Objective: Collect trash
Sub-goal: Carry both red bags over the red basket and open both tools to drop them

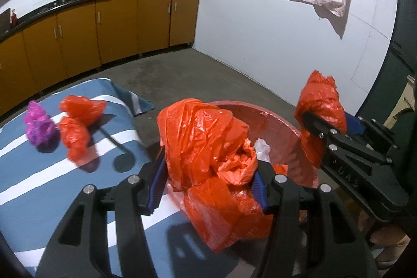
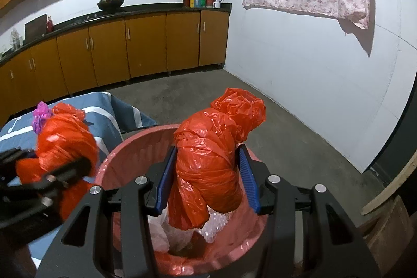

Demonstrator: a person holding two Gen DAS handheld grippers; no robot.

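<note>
On the right gripper (image 1: 310, 121) we read only the letters "DAS". Our left gripper (image 1: 208, 171) clamps a crumpled orange bag (image 1: 206, 137) at the bin (image 1: 284, 127) rim; the right one, half wide, grips another orange bag (image 2: 208, 168) above the bin. Farther, two orange bags (image 1: 78, 121) and a purple one (image 1: 39, 127) lie on the striped cloth (image 1: 31, 186).

The crumpled orange bag (image 1: 206, 137) in the left tool (image 1: 208, 179) is thin, glossy plastic film, creased all over; the twisted orange plastic bag (image 2: 211, 168) in the right tool (image 2: 207, 181) has the same shine. Both tools are matt black plastic with ribbed blue pads (image 2: 247, 179) and bright metal screw heads. The round pink plastic bin (image 2: 125, 155) looks dull and ribbed inside. A blue-and-white striped cloth (image 1: 31, 179) covers the surface, smooth and matt. The grey floor (image 1: 208, 74) looks like rough concrete. The brown cabinet doors (image 2: 146, 46) have a smooth, wood-like sheen.
</note>
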